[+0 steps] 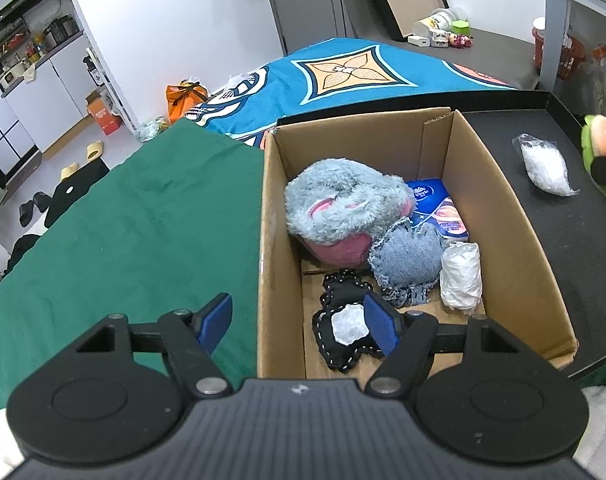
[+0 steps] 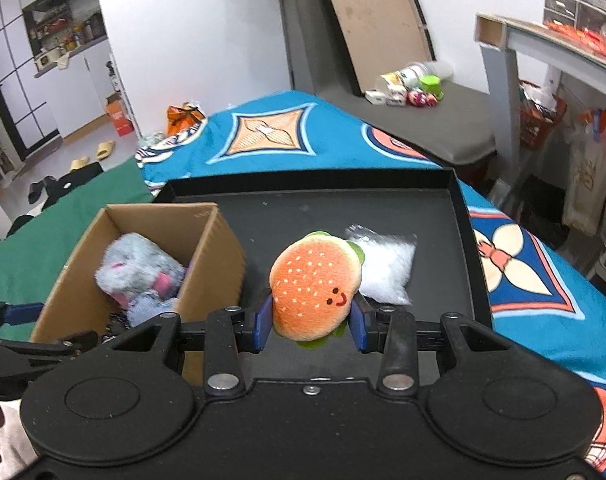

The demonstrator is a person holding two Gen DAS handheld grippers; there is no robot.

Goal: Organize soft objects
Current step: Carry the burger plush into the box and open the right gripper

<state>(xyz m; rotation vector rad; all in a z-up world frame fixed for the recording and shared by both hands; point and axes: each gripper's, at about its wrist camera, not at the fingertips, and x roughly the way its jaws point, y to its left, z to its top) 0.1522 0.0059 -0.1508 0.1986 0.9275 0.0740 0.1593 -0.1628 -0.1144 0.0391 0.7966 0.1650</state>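
Observation:
A cardboard box [image 1: 503, 216] holds a grey and pink plush [image 1: 343, 208], a denim heart [image 1: 407, 256], a black stitched piece [image 1: 343, 344], a white wad [image 1: 461, 276] and a blue packet [image 1: 439, 208]. My left gripper [image 1: 297, 322] is open and empty over the box's near left wall. My right gripper [image 2: 311, 322] is shut on a burger plush [image 2: 315, 284] and holds it above the black tray [image 2: 423, 200], right of the box [image 2: 219, 264]. A clear plastic bag [image 2: 387, 264] lies on the tray behind the burger; it also shows in the left wrist view [image 1: 543, 164].
A green cloth [image 1: 123, 232] covers the surface left of the box. A blue patterned blanket [image 2: 543, 280] lies under and around the tray. Bottles and small items [image 2: 407, 84] sit on a grey bench behind. A shelf unit [image 2: 563, 60] stands at right.

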